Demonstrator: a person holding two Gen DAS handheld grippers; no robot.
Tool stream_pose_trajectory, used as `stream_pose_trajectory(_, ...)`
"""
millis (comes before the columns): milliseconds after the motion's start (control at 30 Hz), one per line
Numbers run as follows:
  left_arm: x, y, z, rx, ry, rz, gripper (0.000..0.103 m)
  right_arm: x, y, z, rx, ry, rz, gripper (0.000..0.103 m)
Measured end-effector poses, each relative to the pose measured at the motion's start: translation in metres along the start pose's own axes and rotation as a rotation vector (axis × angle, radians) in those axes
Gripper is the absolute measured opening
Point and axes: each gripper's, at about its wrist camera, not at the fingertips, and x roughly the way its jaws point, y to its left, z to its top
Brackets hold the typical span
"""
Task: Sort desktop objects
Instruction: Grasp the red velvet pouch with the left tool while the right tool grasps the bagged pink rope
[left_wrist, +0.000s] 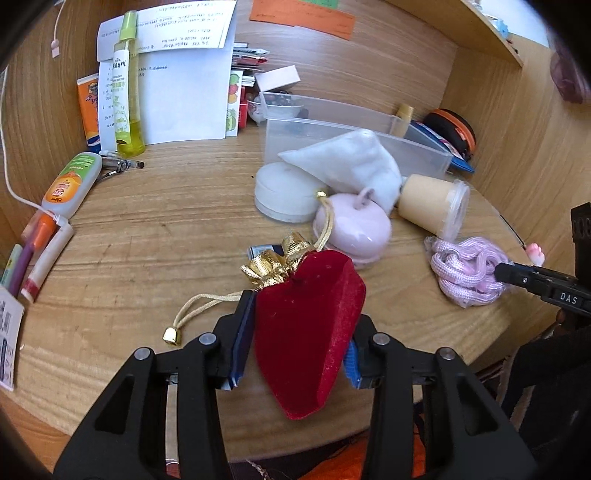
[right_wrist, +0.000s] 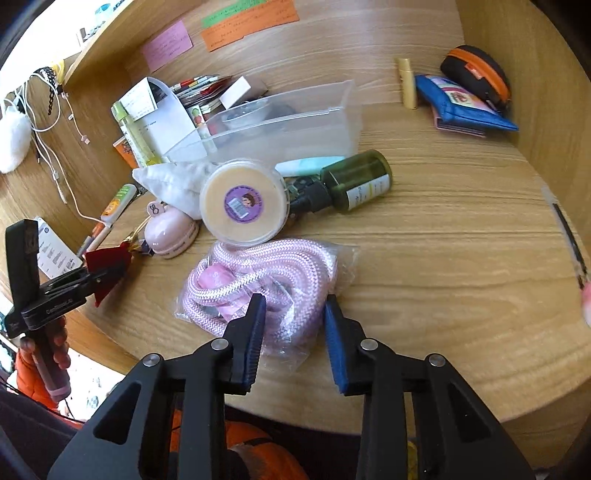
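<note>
Pink braided rope bundle in its clear plastic bag (right_wrist: 269, 280) sits at twelve o'clock between the right tool's (right_wrist: 295, 317) part-spread fingers, long axis crosswise, while the left tool (left_wrist: 295, 332) clamps the red velvet pouch (left_wrist: 310, 328).

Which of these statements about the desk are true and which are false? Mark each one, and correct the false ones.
1. The left gripper is closed on the red velvet pouch. True.
2. The pink rope is loose, with no wrapping. False: it sits in a clear plastic bag.
3. The right gripper has its fingers on either side of the bagged rope. True.
4. The clear plastic bin stands at the front edge of the desk, nearest the person. False: it sits further back, behind the rope and the round tub.
5. The dark green bottle stands upright. False: it lies on its side.
</note>
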Motion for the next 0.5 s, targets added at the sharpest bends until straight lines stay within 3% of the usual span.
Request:
stream_pose_trajectory(100,-0.009,-0.006,-0.007,0.016,-0.009,-0.004,0.041,-0.006,0.001,-0.006,-0.003,-0.004,-0.015,0.034)
stream_pose_trajectory(167,-0.012,-0.01,-0.011,0.025,-0.01,-0.007,0.041,-0.008,0.0,-0.009,-0.003,-0.005,-0.02,0.051)
stream_pose_trajectory(200,-0.014,-0.012,-0.012,0.029,-0.013,-0.009,0.041,-0.008,-0.001,-0.01,0.005,-0.006,-0.019,0.07)
stream_pose_trajectory(233,-0.015,-0.013,-0.014,0.032,-0.011,-0.012,0.041,-0.009,-0.003,-0.011,0.013,-0.012,-0.012,0.081)
stream_pose_trajectory(367,-0.014,-0.015,-0.018,0.022,-0.008,-0.002,0.057,-0.007,-0.003,-0.01,0.045,-0.017,0.048,0.084)
stream_pose_trajectory(500,-0.007,-0.014,-0.02,0.01,-0.002,-0.006,0.07,0.005,0.006,-0.008,0.016,-0.005,0.033,0.09)
